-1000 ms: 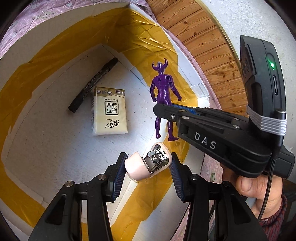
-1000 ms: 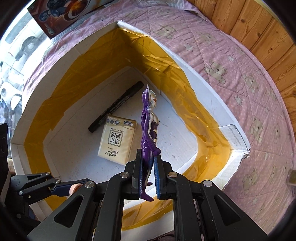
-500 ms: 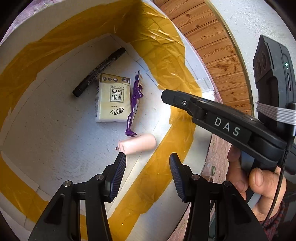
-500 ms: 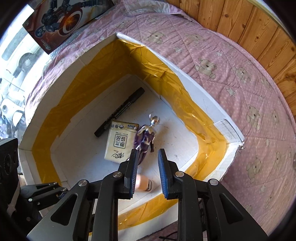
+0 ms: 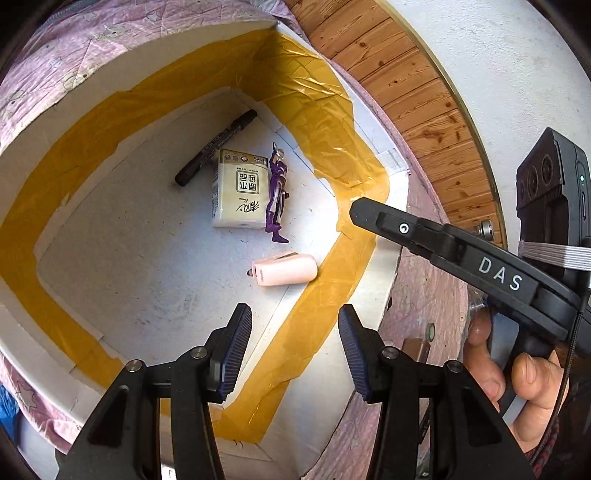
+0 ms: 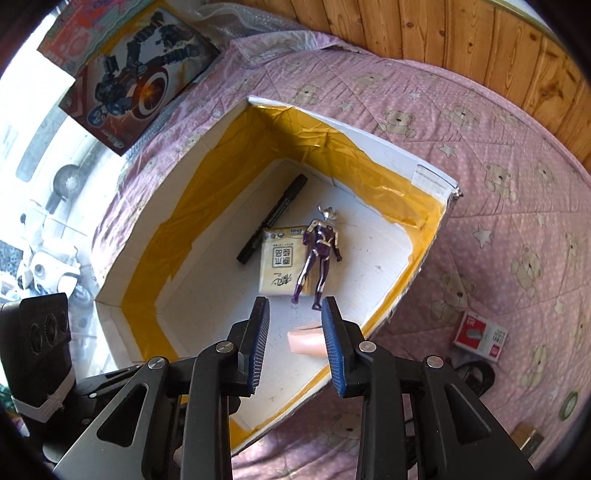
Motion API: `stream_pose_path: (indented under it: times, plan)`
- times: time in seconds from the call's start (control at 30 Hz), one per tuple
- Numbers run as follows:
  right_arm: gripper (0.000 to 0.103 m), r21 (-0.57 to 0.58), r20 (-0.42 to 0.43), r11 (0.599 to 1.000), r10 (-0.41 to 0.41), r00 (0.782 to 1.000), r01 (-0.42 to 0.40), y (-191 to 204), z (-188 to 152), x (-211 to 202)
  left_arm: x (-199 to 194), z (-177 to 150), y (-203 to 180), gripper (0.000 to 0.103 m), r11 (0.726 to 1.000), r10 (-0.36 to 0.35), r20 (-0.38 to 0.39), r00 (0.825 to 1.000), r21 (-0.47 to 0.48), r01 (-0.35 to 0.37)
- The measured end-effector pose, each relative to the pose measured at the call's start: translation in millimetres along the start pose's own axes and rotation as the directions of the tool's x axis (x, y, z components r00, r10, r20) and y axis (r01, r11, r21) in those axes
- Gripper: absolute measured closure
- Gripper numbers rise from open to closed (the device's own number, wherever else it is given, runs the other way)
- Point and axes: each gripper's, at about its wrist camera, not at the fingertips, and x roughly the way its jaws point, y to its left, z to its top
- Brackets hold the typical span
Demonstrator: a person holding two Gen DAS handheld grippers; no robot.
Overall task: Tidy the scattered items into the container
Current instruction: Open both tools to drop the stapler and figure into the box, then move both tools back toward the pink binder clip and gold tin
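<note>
A white foam box [image 5: 384, 236] [image 6: 391, 147] lined with yellow tape rests on a pink quilt. On its floor lie a black marker [image 5: 216, 147] [image 6: 271, 219], a cream tissue pack [image 5: 238, 194] [image 6: 279, 264], a purple toy figure [image 5: 277, 194] [image 6: 319, 251] partly over the pack, and a pink capped item [image 5: 286, 271] [image 6: 306, 341]. My left gripper [image 5: 293, 350] hangs open above the box's near side, nothing between its fingers. My right gripper [image 6: 295, 339] is open too, above the pink item; in the left wrist view its body [image 5: 461, 258] reaches in from the right.
On the quilt [image 6: 498, 221] outside the box lie a small red-and-white box [image 6: 480, 334], a toy carton with a shield picture [image 6: 136, 70], and small items at the lower right [image 6: 530, 437]. A wood-panelled wall [image 6: 461, 33] stands behind. A hand [image 5: 517, 384] holds the right gripper.
Both grippers opened and pulled back up. The purple figure dropped from the right gripper onto the tissue pack; the pink item fell from the left gripper to the box floor.
</note>
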Motion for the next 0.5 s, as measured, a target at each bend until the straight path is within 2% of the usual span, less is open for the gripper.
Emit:
stream_pose_path:
  times: [0.23,0.5]
  plan:
    - [0.07,0.024,0.05,0.999,0.026,0.998,-0.027,11.6,-32.8,-19.3,-30.2,-18.6,-4.6,0.054,0.997,0.018,0.065,0.998,0.076,-0.023]
    - [0.068,-0.05,0.108,0.998,-0.019,0.994,0.025,37.5,-64.3,-39.8,-56.3,-41.0,-9.3,0.054,0.987,0.056,0.125,0.991,0.139,-0.074]
